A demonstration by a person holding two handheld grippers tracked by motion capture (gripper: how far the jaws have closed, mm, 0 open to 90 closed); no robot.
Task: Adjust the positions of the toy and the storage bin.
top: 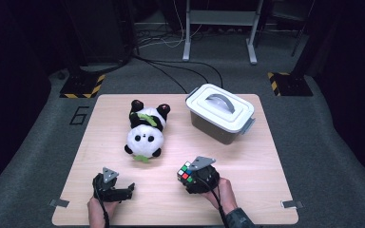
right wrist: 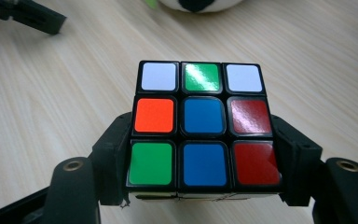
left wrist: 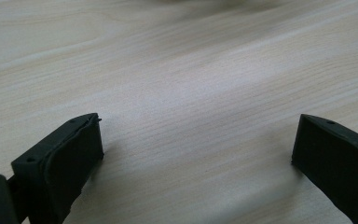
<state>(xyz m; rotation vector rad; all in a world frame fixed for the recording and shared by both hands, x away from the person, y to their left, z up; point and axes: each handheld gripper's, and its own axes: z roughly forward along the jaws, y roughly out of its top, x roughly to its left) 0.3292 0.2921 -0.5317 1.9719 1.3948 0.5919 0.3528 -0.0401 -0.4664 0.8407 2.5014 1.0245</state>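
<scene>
While clamped, cube (right wrist: 204, 127) between right gripper (right wrist: 200, 161) jaws

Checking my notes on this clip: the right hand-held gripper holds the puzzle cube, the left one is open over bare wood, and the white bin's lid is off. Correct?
Not quite: the white bin has its lid on, as the high view shows. The rest stands: the right hand-held gripper grips the puzzle cube, and the left hand-held gripper is open over the table.

One wooden table (top: 247, 180), one plush panda (top: 145, 131), one lidded plastic box (top: 221, 113), one puzzle cube (right wrist: 203, 126), two handheld grippers, left gripper (top: 123, 191), right gripper (top: 186, 175), two hazard-striped stand bases on the floor (top: 81, 87).
</scene>
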